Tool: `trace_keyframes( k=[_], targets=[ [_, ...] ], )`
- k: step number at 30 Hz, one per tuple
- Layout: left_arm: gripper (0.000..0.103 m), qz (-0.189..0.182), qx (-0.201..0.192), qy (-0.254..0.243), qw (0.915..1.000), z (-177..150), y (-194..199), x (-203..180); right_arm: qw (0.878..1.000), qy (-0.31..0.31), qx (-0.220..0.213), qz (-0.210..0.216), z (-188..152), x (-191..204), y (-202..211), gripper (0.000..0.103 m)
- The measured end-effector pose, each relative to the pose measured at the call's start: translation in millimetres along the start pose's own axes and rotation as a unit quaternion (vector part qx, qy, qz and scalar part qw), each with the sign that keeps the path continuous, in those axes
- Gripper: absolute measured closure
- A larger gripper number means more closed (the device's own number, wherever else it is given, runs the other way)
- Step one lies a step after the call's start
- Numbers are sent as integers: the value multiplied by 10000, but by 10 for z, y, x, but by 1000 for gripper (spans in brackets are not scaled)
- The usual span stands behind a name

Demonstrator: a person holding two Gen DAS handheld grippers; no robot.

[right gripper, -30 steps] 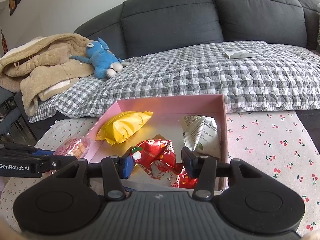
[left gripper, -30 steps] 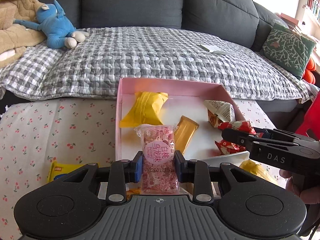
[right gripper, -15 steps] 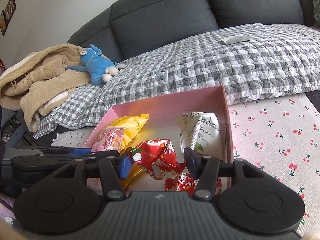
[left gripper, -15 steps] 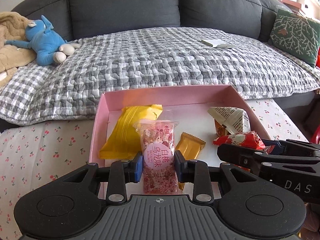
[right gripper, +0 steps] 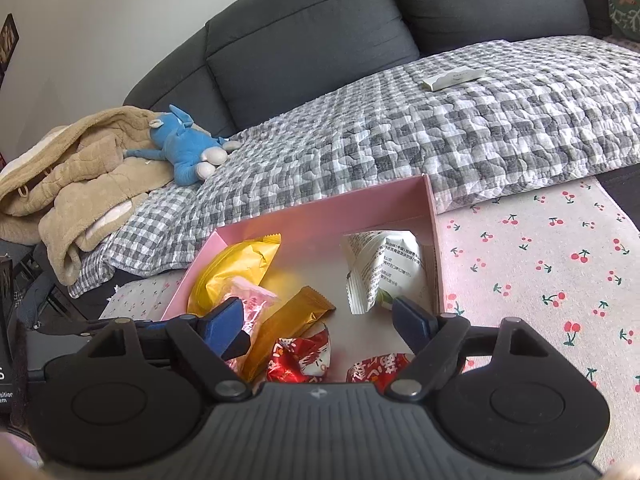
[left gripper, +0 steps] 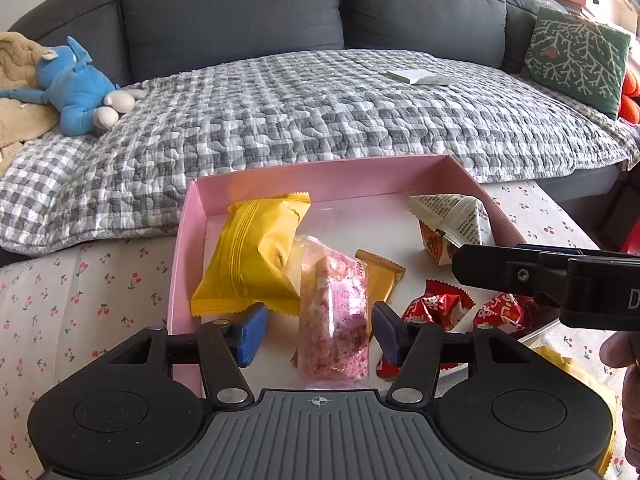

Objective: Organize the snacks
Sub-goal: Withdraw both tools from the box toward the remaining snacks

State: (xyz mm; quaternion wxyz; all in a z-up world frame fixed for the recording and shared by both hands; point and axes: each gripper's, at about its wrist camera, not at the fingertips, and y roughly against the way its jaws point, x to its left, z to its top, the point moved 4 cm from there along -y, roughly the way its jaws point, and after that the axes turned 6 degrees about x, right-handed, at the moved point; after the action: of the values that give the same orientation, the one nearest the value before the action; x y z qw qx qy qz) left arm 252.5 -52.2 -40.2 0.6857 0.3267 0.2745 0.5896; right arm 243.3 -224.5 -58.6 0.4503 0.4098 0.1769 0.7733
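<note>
Our left tool [left gripper: 316, 332] stands wide open over the pink box [left gripper: 188, 236], holding nothing; the pink snack [left gripper: 334, 312] lies loose on the box floor between its pads, long axis running away from us along the fingers, leaning on the yellow packet [left gripper: 252, 264]. Our right tool [right gripper: 318, 328] is likewise spread and empty, with two red candies [right gripper: 300, 358] just below it. A yellow snack [left gripper: 576, 372] outside the box, on the cherry-print table [left gripper: 80, 280], lies nearer our right hand; only the left view shows it.
</note>
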Motion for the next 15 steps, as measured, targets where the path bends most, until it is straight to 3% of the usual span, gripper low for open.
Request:
trace_keyframes(
  k=[10,15],
  targets=[
    [18,-317,-129,9,9994,-216,285,29,9994,222,32,-244,-76,81,204,7],
    [12,-519,-242,-92,9983,-405,502,57,9975,560,93,-431,-168,242,395,0]
  ],
)
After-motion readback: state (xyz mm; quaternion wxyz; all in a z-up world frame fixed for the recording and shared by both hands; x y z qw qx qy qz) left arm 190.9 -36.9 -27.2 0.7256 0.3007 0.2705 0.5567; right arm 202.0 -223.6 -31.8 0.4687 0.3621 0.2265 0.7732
